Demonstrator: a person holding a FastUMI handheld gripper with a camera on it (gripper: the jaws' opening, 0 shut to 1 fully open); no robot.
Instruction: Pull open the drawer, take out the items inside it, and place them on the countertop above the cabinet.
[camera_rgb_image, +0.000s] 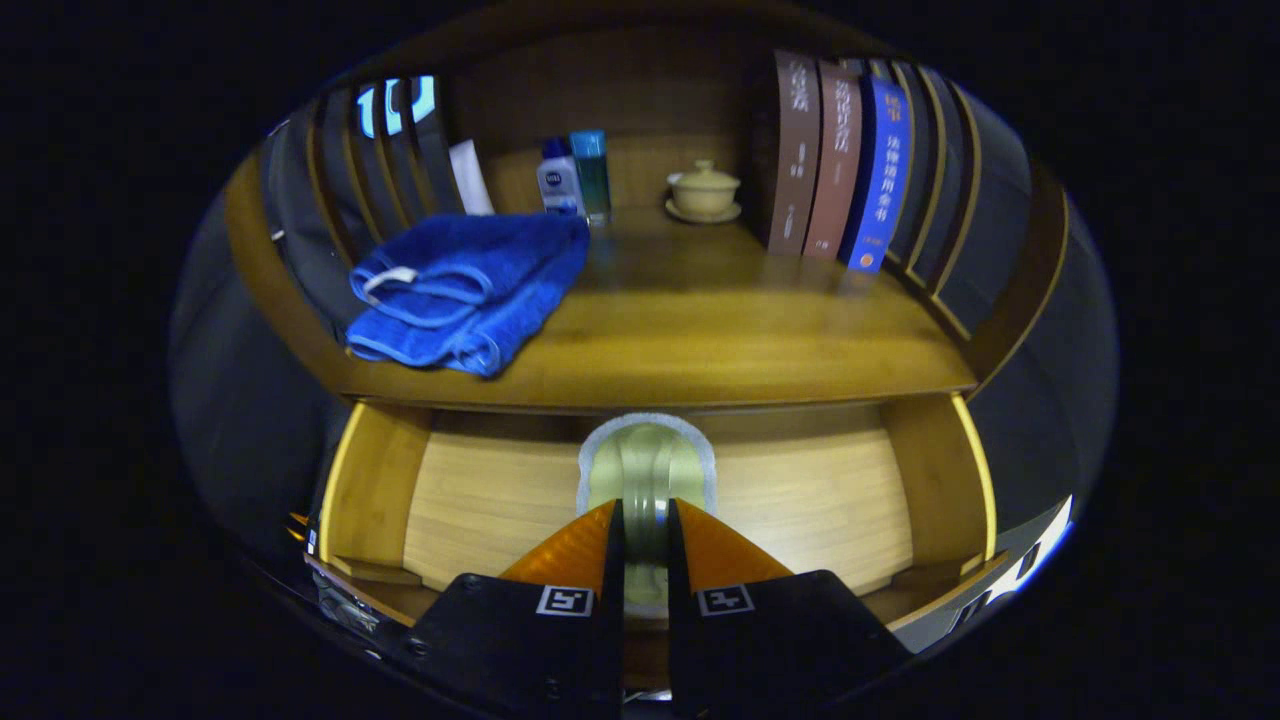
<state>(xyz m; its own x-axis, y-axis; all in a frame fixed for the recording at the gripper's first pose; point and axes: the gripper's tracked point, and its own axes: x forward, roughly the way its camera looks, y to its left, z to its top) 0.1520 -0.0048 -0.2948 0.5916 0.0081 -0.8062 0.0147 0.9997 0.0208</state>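
Note:
The wooden drawer (820, 500) stands pulled open under the countertop (700, 330). My gripper (645, 515) is over the drawer's middle, both fingers pressed on a pale green rounded pad (645, 455) with a grey-white rim. The pad stands on edge between the fingers and pokes out ahead of them, in front of the drawer's back wall. Its lower part is hidden behind the fingers. Whether it touches the drawer floor I cannot tell. The bare drawer floor shows on both sides of the pad.
On the countertop a folded blue towel (465, 290) lies at the left. Two small bottles (575, 178) and a lidded tea bowl on a saucer (704, 190) stand at the back. Upright books (840, 160) fill the right. Slatted sides close in the shelf.

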